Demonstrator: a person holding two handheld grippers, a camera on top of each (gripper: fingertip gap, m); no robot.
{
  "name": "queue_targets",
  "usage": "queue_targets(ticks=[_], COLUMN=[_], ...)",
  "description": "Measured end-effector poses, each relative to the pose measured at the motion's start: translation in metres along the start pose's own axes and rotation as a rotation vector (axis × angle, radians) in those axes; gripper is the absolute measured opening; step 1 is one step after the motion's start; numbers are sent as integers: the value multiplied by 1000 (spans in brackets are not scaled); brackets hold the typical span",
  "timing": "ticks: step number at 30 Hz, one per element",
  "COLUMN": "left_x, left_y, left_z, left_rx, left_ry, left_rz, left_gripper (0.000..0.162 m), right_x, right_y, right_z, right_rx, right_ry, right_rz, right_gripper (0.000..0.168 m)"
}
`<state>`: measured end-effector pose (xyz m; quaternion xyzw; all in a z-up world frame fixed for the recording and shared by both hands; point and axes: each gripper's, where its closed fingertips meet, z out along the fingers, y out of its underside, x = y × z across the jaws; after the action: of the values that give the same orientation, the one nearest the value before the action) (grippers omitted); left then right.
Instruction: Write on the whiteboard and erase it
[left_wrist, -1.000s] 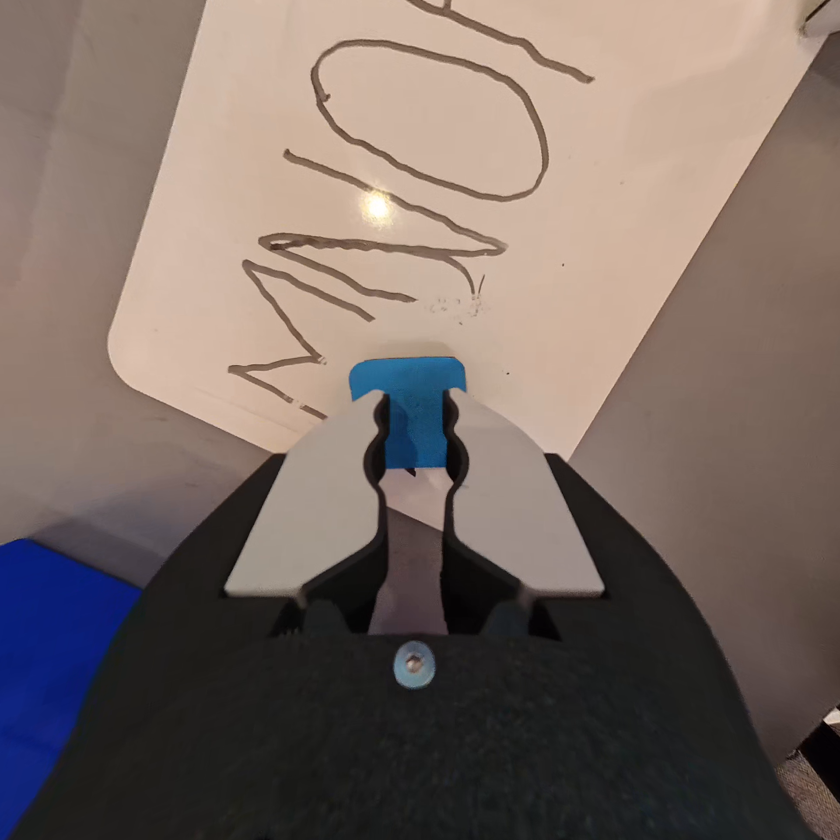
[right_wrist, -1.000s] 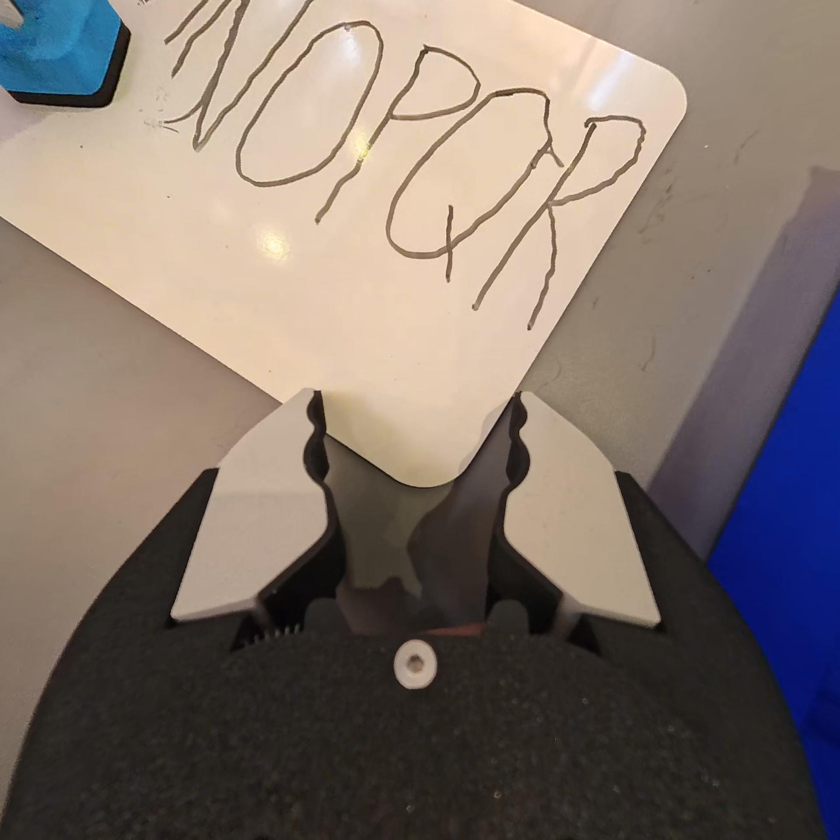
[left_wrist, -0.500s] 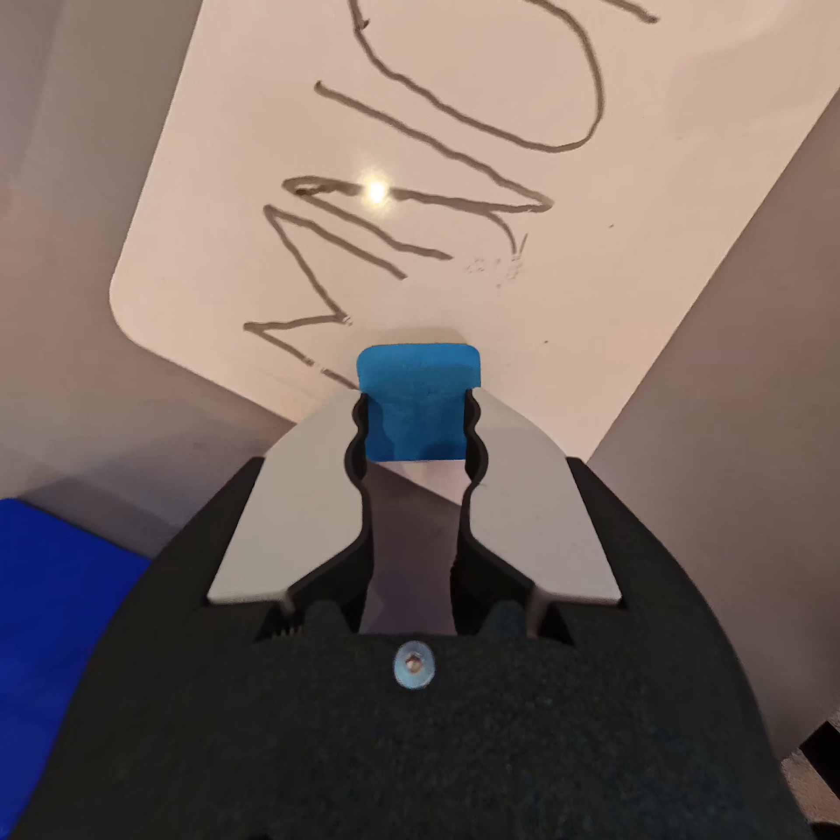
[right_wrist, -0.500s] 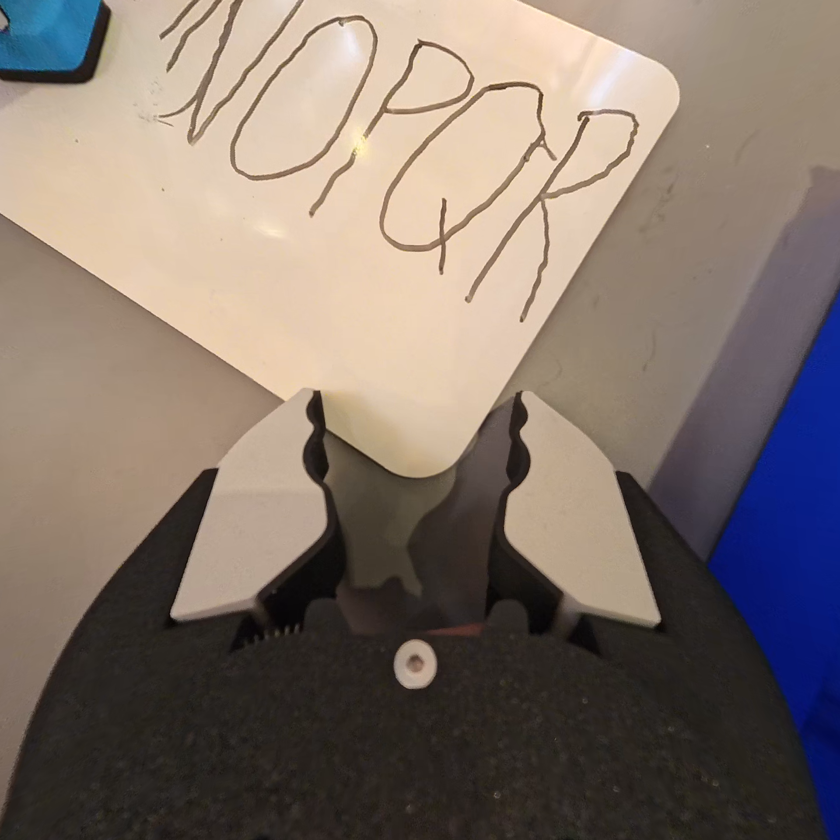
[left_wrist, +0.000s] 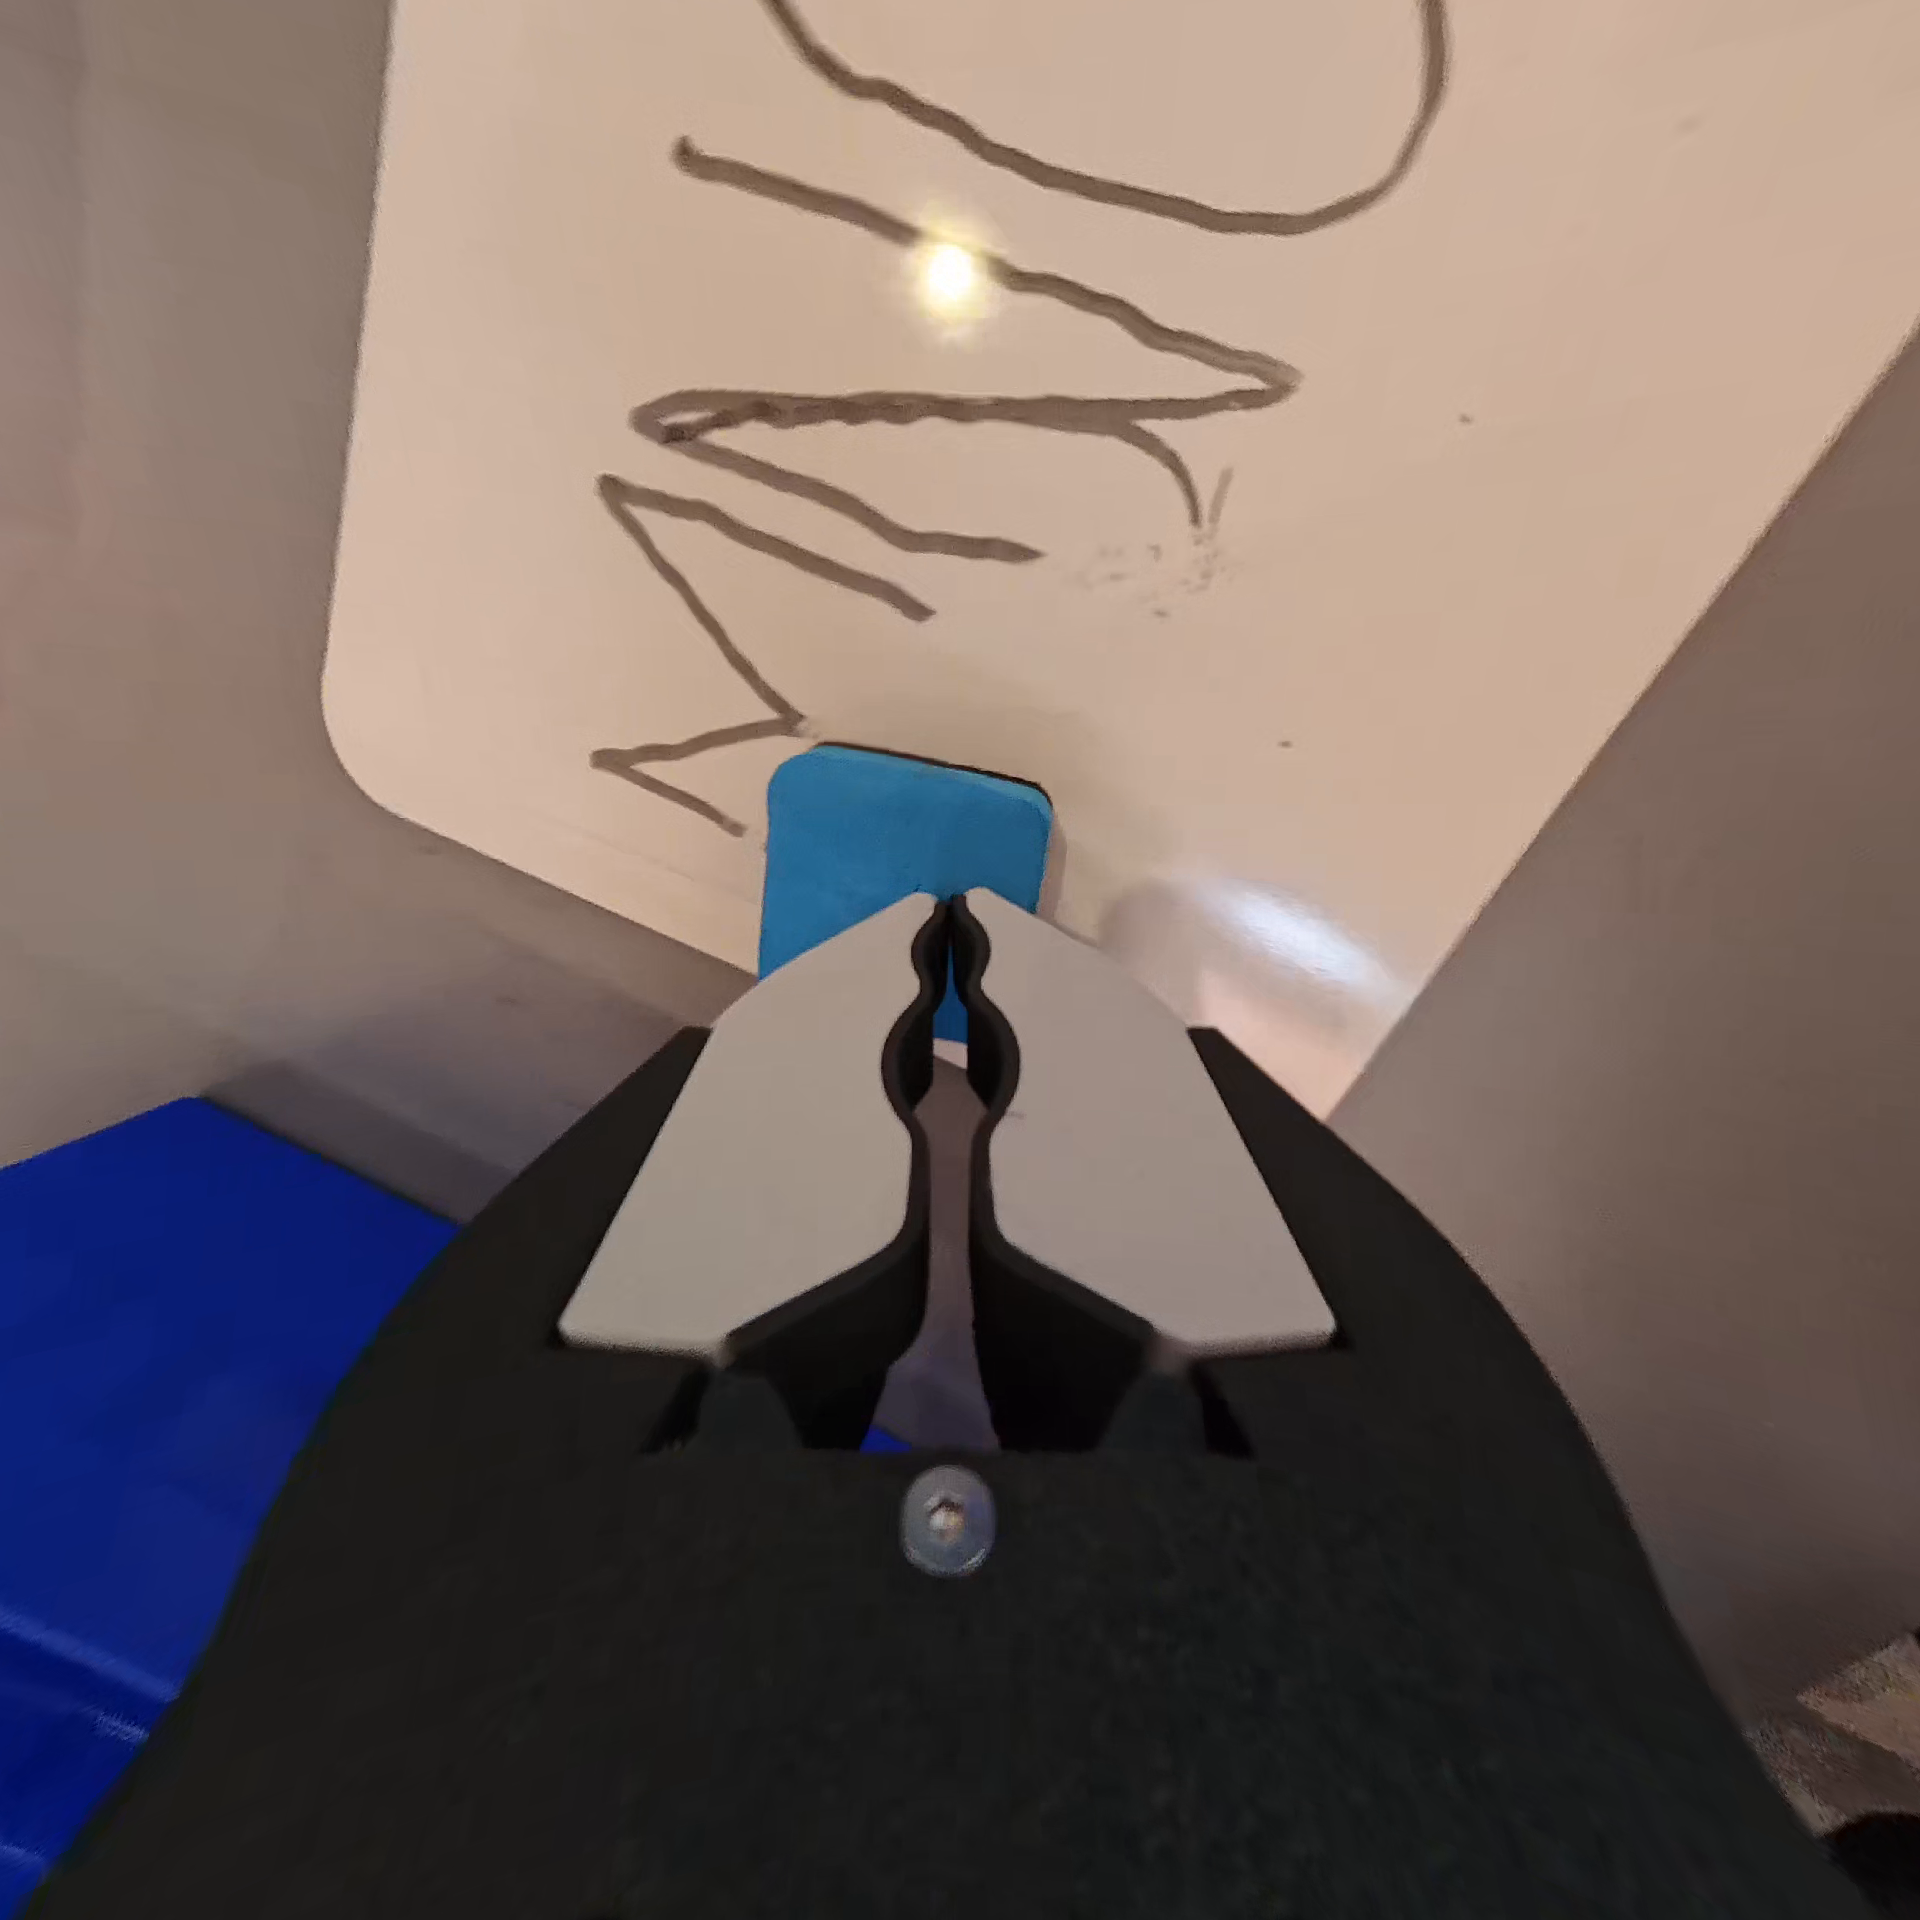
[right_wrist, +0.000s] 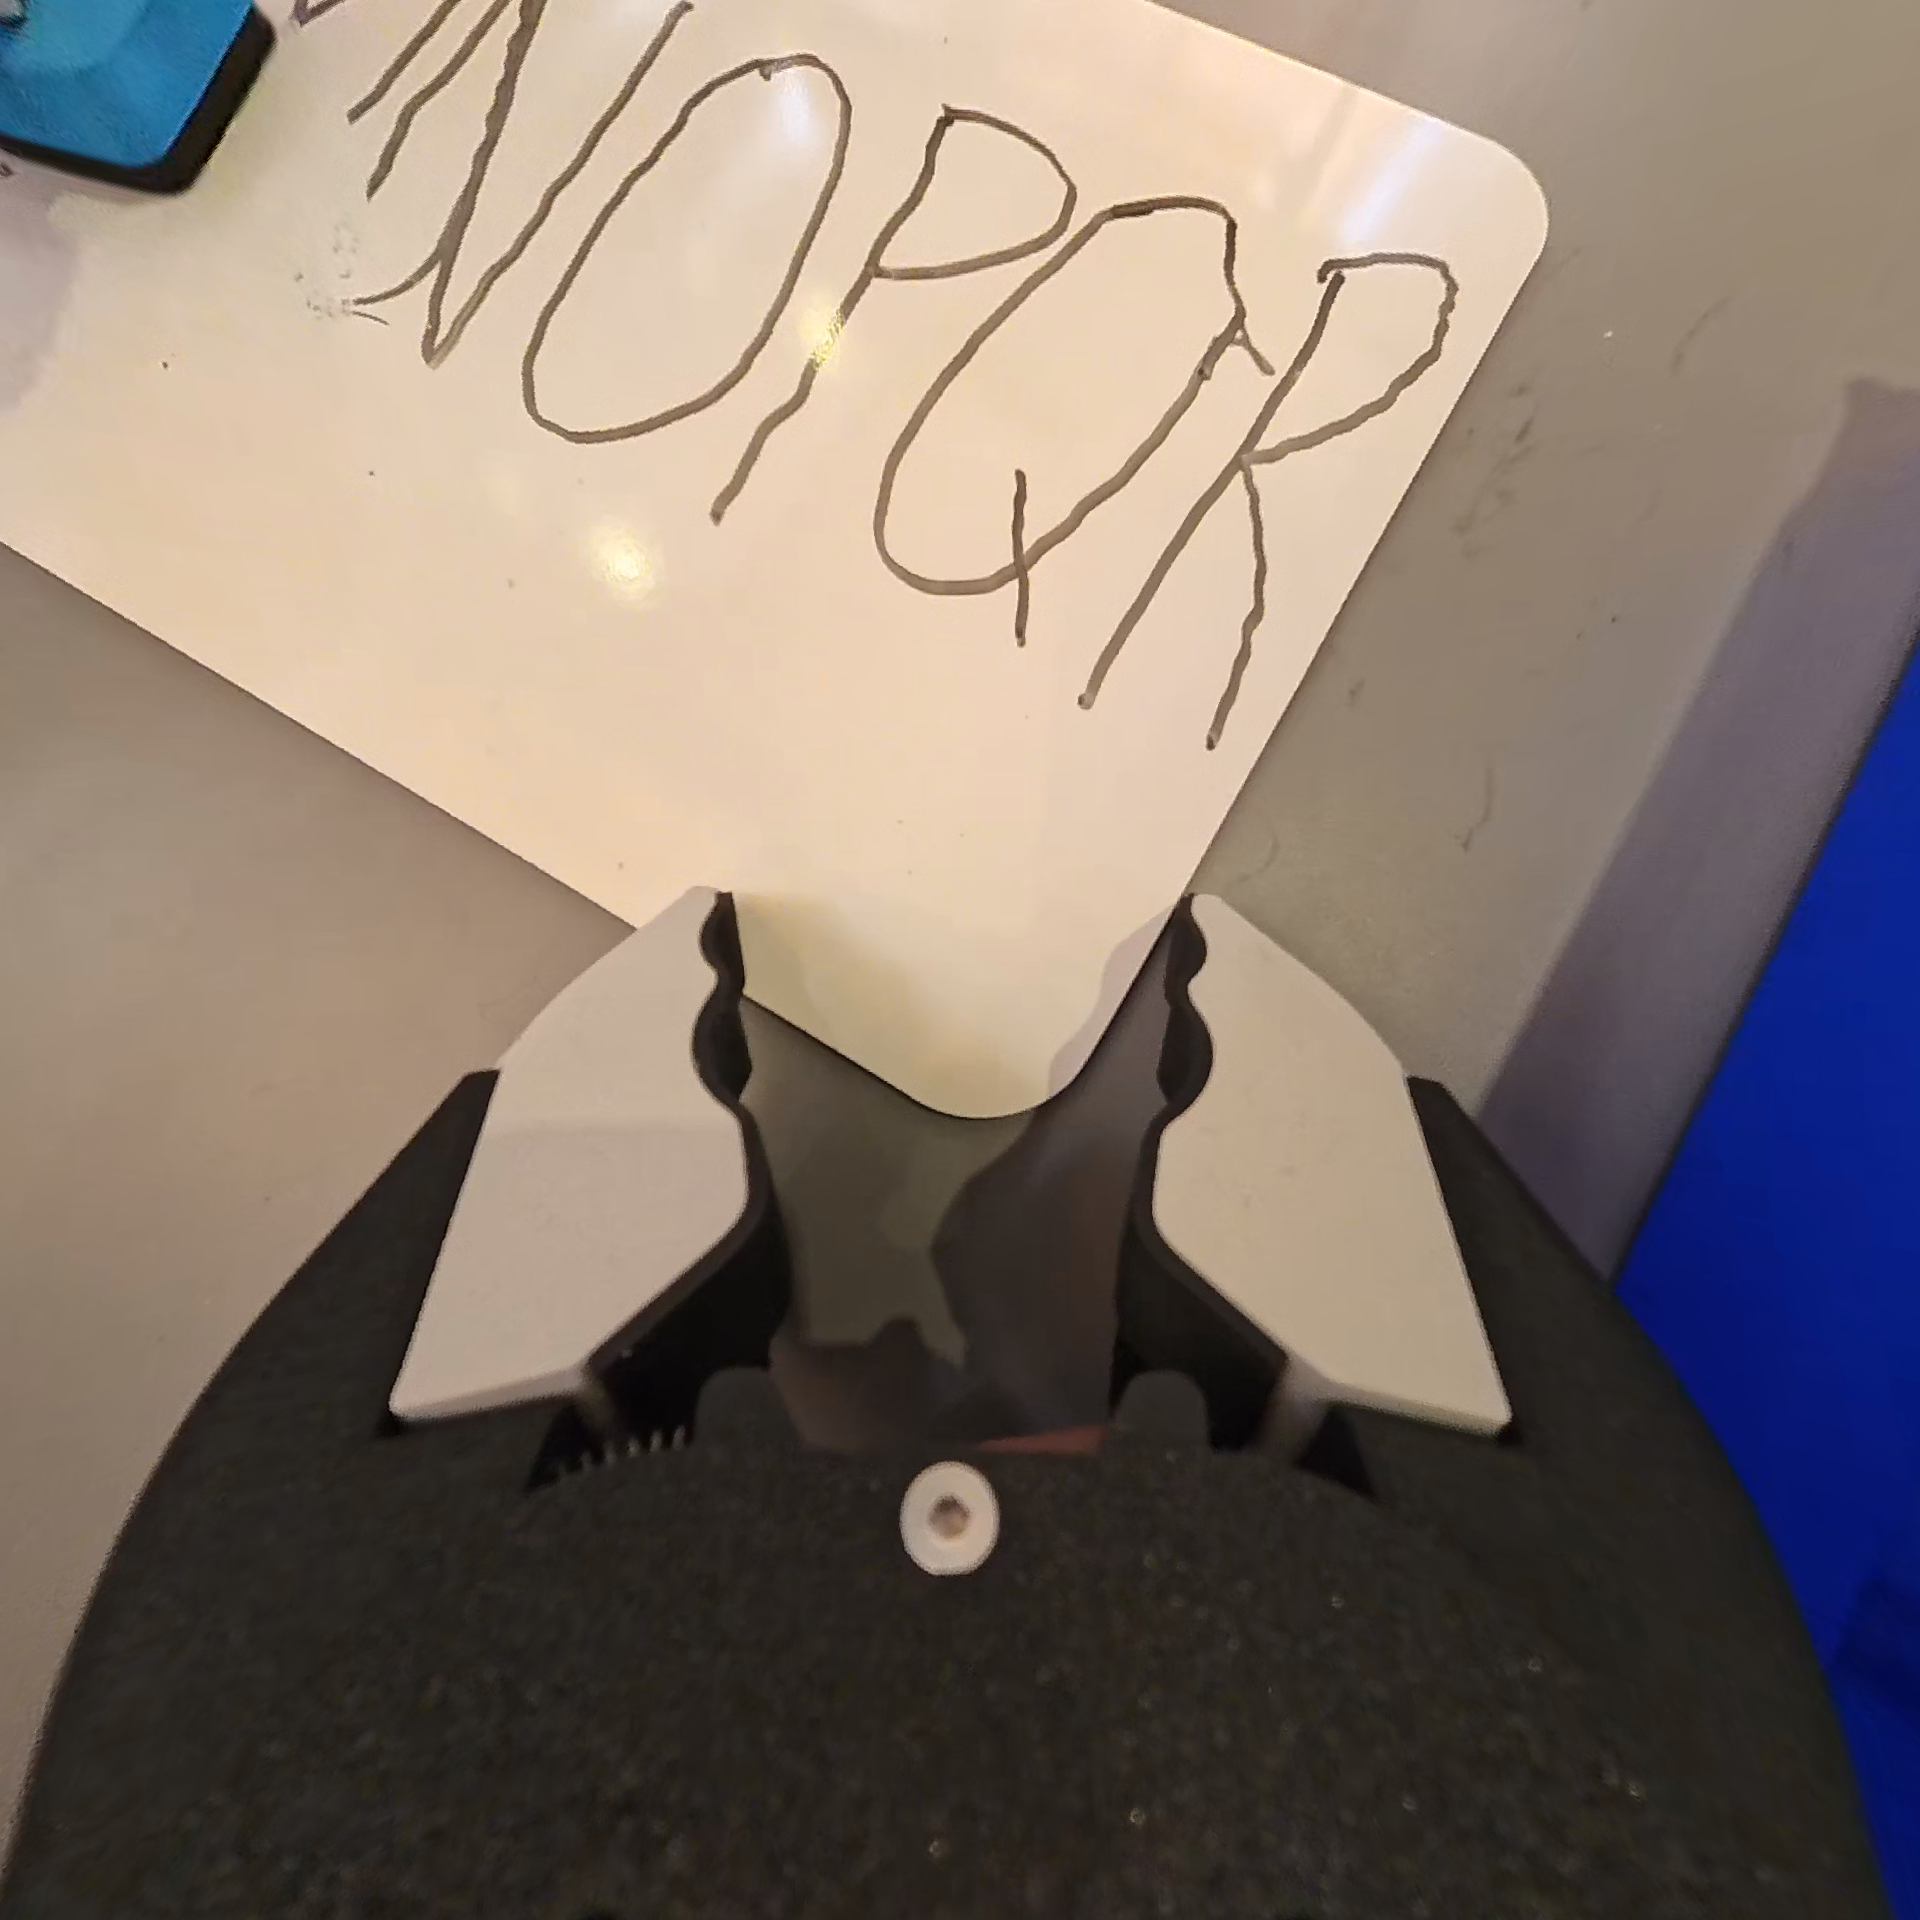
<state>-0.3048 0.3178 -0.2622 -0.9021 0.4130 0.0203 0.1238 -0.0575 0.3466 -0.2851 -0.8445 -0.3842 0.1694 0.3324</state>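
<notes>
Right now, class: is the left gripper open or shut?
Shut. The left gripper has its fingertips meeting, pinching the blue eraser resting on the whiteboard.

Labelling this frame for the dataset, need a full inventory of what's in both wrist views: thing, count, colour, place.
whiteboard: 1, white with rounded corners, flat on the table, dark handwriting across it.
eraser: 1, light blue foam with a black underside, on the board's near edge at the writing's left end; also at the top left of the right wrist view.
table: 1, grey, under the board, scuffed to the right of it.
blue surface: bright blue, along the table's right edge; a like blue patch shows at the lower left of the left wrist view.
left tool: 1, black body with grey fingers, tips together at the eraser; whether it grips the eraser is unclear.
right tool: 1, same build, fingers apart and empty, over the board's near corner.
</notes>
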Motion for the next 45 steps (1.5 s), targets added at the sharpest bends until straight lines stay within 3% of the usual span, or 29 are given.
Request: queue_targets(ticks=[1, 3, 7, 10, 13, 20, 27, 35, 40, 45], left_x=[5, 7, -3, 8, 6, -21, 21, -52, -3, -56], left_y=[-1, -6, -5, -4, -2, 22, 17, -5, -35, -16], left_z=[-1, -6, -10, -4, 8, 8, 3, 19, 18, 21], left_rx=[-3, 24, 17, -20, -75, -187, -236, -203, -190, -268], left_ry=[16, 30, 26, 71, 57, 40, 96, 70, 90, 72], left_rz=[8, -10, 4, 109, 173, 75, 259, 40, 287, 63], left_gripper=[2, 39, 44, 50, 51, 50, 50, 50, 50, 50], right_x=[0, 0, 0, 0, 0, 0, 0, 0, 1, 0], right_y=[0, 0, 0, 0, 0, 0, 0, 0, 0, -1], right_z=[0, 0, 0, 0, 0, 0, 0, 0, 0, 1], right_rx=[0, 0, 0, 0, 0, 0, 0, 0, 0, 2], right_ry=[0, 0, 0, -1, -1, 0, -1, 2, 7, 5], right_rz=[0, 0, 0, 1, 1, 1, 1, 1, 6, 6], right_gripper=[78, 78, 78, 78, 78, 78, 78, 78, 78, 77])
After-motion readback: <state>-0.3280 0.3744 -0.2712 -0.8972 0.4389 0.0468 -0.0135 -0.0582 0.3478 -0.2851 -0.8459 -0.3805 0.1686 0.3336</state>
